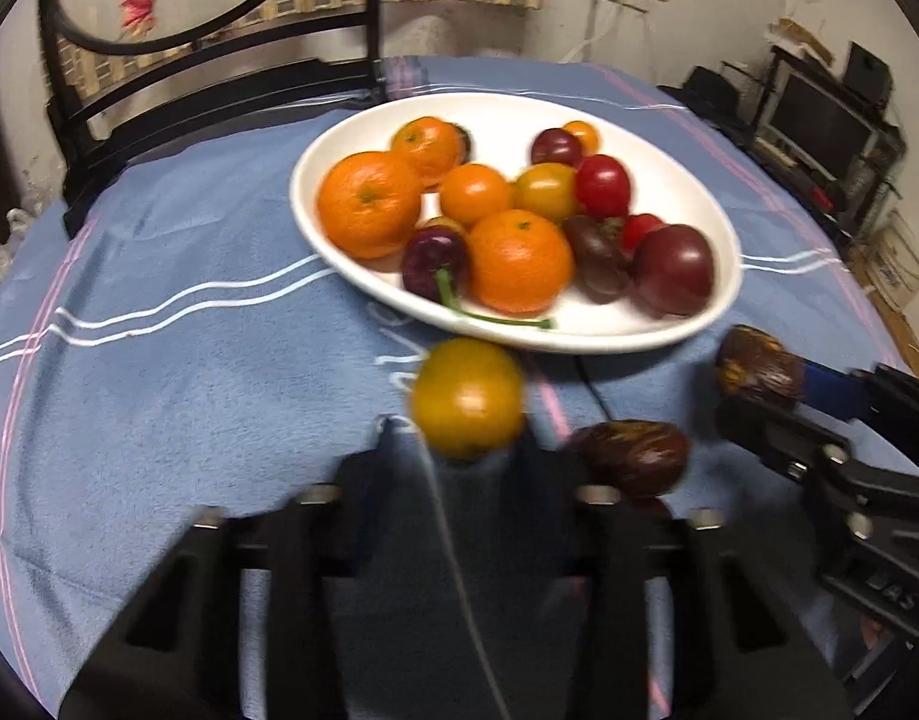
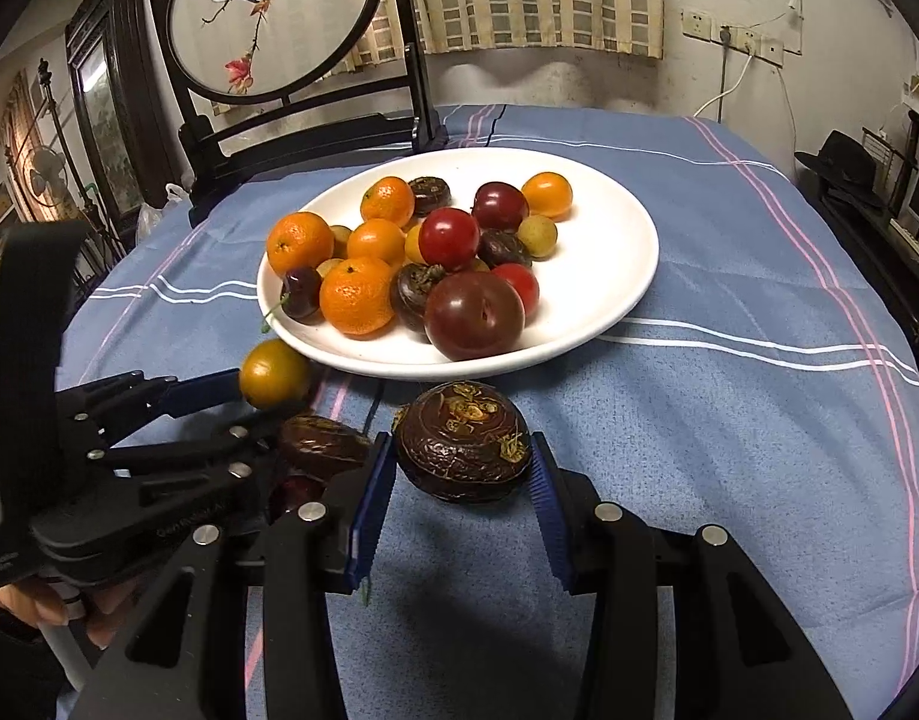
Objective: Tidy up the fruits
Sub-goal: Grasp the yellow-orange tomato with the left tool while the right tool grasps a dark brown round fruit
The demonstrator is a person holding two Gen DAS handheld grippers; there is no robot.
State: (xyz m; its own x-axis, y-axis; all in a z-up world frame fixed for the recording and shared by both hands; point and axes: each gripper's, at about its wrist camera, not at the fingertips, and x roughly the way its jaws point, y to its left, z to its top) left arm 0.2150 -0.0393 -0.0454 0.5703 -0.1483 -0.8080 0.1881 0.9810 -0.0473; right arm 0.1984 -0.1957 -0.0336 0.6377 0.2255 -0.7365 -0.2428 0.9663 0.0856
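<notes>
A white plate (image 1: 681,180) (image 2: 609,228) holds several oranges, tomatoes, cherries and dark water chestnuts. My left gripper (image 1: 465,438) is shut on a yellow-orange tomato (image 1: 466,397) (image 2: 273,373), held just in front of the plate's near rim. My right gripper (image 2: 462,468) is shut on a dark brown water chestnut (image 2: 463,441) (image 1: 758,367), held above the cloth in front of the plate. Another dark water chestnut (image 1: 630,456) (image 2: 321,447) lies on the cloth between the two grippers.
The table is covered by a blue striped cloth (image 2: 729,276). A dark wooden stand with a round painted screen (image 2: 273,12) rises at the far left edge. Shelves with a monitor (image 1: 819,120) stand to the right.
</notes>
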